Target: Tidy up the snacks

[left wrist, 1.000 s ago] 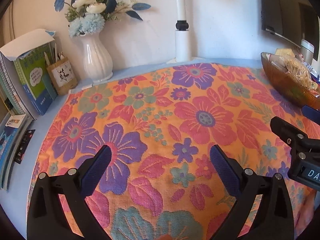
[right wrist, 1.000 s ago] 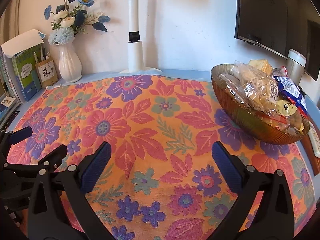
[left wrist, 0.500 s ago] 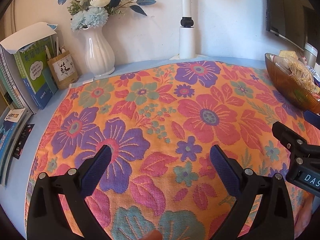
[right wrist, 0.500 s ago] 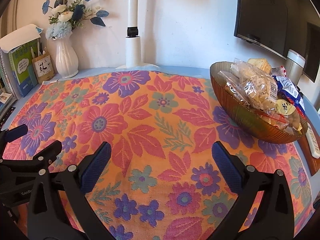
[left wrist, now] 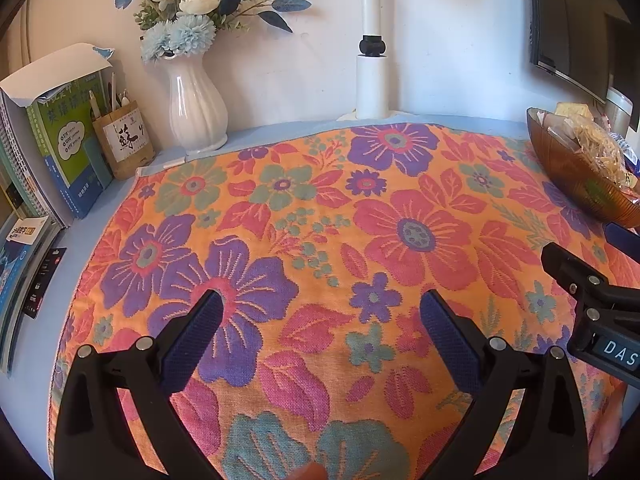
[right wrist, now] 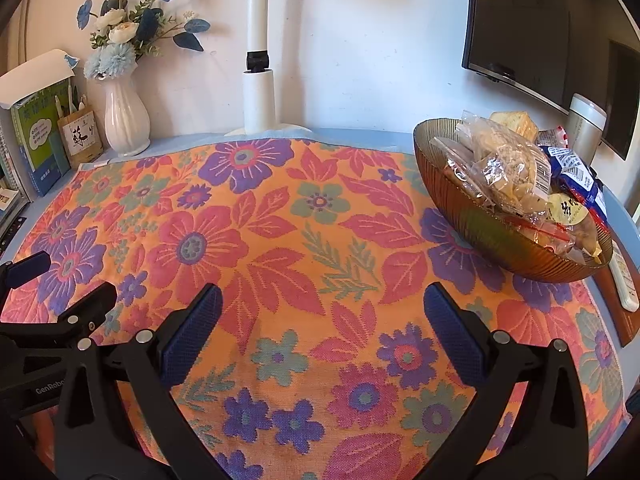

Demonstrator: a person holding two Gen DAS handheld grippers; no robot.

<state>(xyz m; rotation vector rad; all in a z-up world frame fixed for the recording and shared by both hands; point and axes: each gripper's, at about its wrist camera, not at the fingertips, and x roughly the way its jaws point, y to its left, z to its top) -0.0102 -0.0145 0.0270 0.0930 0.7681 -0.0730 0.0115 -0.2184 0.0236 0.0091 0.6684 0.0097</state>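
Left gripper [left wrist: 320,336] hovers above the floral cloth [left wrist: 360,240], jaws spread wide, nothing between the blue pads [left wrist: 192,340]. Right gripper [right wrist: 320,332] likewise wide apart and empty, over the near middle of the same cloth. Each gripper shows at the edge of the other's view: the right one at the right edge of the left wrist view, the left one at the lower left of the right wrist view, so the two sit side by side, close but apart.

Snacks [right wrist: 516,168] lie heaped in an amber ribbed bowl [right wrist: 480,232] at the far right of the cloth: clear-wrapped pastries on top, a blue-and-white packet [right wrist: 576,176] toward the right rim, a round yellow item low in the pile. Bowl stands well apart from both grippers. A white remote [right wrist: 624,280] rests on a brown surface just right of the bowl.

Along the back wall: white vase [left wrist: 196,108] with blue and white flowers, white lamp post [left wrist: 372,76] on its base, dark monitor [right wrist: 520,28] upper right, a pale cylindrical cup [right wrist: 586,124] beneath it. Far left: upright books [left wrist: 60,144] and a small brown pen holder [left wrist: 124,136] beside the vase
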